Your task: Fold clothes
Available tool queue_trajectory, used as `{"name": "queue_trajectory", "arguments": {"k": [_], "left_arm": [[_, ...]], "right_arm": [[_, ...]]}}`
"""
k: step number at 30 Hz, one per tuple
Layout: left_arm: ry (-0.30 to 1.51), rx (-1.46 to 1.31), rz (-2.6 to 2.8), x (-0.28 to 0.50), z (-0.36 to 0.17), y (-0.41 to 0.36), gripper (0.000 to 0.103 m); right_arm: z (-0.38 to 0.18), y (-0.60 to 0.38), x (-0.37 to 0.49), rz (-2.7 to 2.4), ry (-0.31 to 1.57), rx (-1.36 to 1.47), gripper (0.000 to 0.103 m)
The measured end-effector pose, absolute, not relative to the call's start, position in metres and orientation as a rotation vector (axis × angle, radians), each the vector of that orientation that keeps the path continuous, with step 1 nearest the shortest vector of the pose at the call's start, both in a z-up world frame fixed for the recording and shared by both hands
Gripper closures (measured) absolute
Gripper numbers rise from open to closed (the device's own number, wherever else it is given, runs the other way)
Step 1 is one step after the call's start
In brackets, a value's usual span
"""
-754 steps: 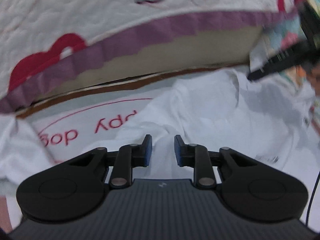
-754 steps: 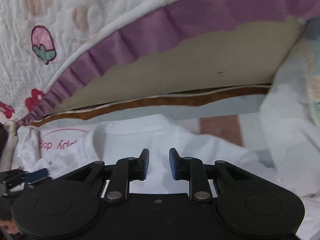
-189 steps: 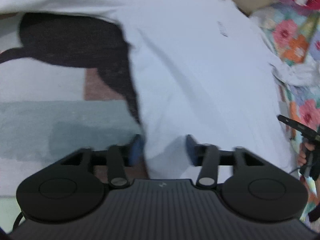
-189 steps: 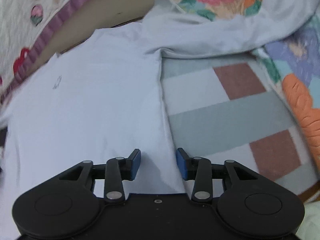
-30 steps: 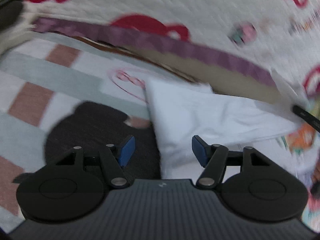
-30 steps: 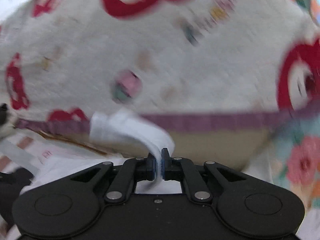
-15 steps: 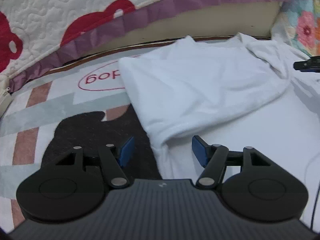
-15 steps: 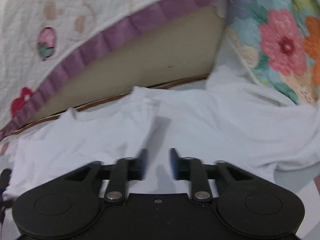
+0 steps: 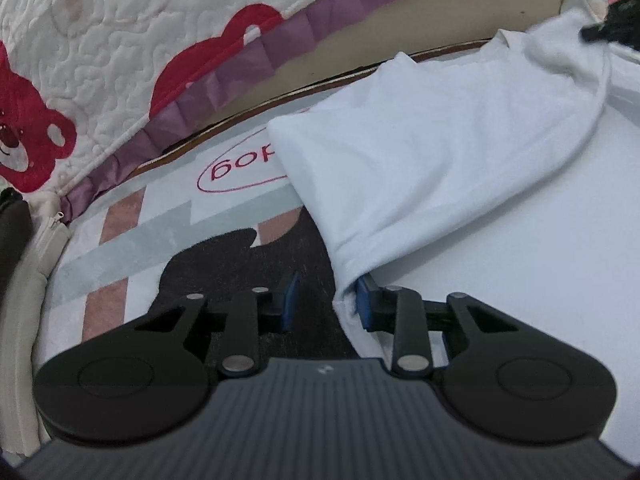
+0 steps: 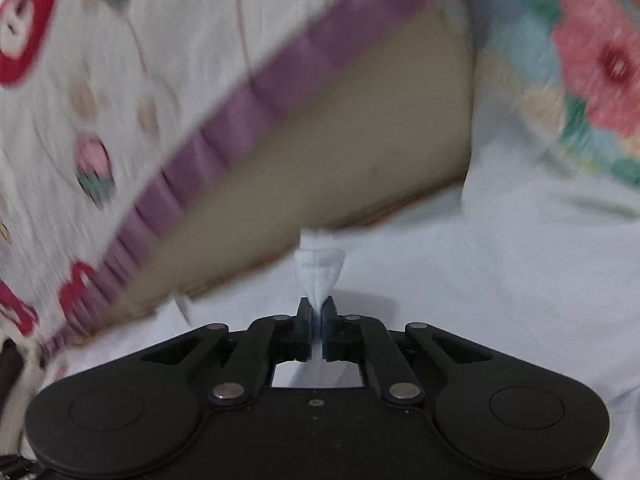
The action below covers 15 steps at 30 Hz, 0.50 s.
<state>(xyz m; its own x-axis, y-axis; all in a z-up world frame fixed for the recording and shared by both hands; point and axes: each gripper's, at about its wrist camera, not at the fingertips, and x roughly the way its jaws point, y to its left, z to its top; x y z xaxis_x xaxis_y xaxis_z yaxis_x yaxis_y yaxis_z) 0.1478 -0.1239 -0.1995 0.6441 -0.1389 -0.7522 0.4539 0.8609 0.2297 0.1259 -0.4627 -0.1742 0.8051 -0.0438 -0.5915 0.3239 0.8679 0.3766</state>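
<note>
A white shirt lies folded over on a patterned rug; its lower folded corner reaches my left gripper. The left jaws are closing. The shirt's edge rests against the right blue pad, while the left pad stands apart over the rug's black patch. In the right wrist view, my right gripper is shut on a small pinch of the white shirt, which bunches up above the pads. The right gripper also shows as a dark shape at the shirt's far right end.
A quilted bedspread with red bears and purple trim hangs over a beige mattress side behind the shirt. A floral blanket lies at the right. A beige zipped cushion borders the rug's left edge.
The left jaws have narrowed and sit closer to the shirt's folded corner. The right gripper, open half a second ago above the shirt, has dropped and shut on a pinch of it.
</note>
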Motion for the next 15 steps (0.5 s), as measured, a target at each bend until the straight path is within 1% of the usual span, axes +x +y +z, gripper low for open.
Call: {"name": "queue_trajectory", "arguments": {"k": [2,5,6,7,8,9,10,11,12,13,15], "left_arm": [[0.812,0.4,-0.346,0.15,-0.198,-0.122,0.073],[0.818,0.403,-0.358,0.15,-0.195,-0.123,0.073],[0.824,0.409,-0.36,0.15,-0.195,-0.124,0.073],[0.835,0.413,-0.358,0.15,-0.196,-0.124,0.073],[0.846,0.415,-0.355,0.15,-0.198,-0.125,0.072],[0.853,0.422,-0.355,0.15,-0.199,-0.125,0.072],[0.852,0.43,-0.357,0.15,-0.199,-0.125,0.071],[0.857,0.432,-0.364,0.15,-0.199,-0.124,0.07],[0.865,0.432,-0.371,0.15,-0.198,-0.123,0.069],[0.872,0.431,-0.379,0.15,-0.197,-0.122,0.068],[0.933,0.319,-0.475,0.152,-0.185,-0.107,0.068]], "right_arm": [[-0.164,-0.467,0.11,-0.205,0.566,0.475,0.098],[-0.177,-0.482,0.084,-0.234,0.66,0.423,0.096],[-0.184,-0.486,0.077,-0.239,0.696,0.414,0.093],[-0.19,-0.487,0.071,-0.255,0.729,0.395,0.087],[-0.194,-0.489,0.068,-0.277,0.753,0.389,0.084],[-0.198,-0.491,0.064,-0.301,0.776,0.383,0.084],[-0.202,-0.493,0.061,-0.325,0.8,0.378,0.081],[-0.2,-0.495,0.057,-0.34,0.792,0.381,0.072],[-0.198,-0.497,0.056,-0.359,0.788,0.383,0.067],[-0.196,-0.499,0.053,-0.384,0.784,0.387,0.059],[-0.189,-0.503,0.05,-0.407,0.765,0.386,0.06]]}}
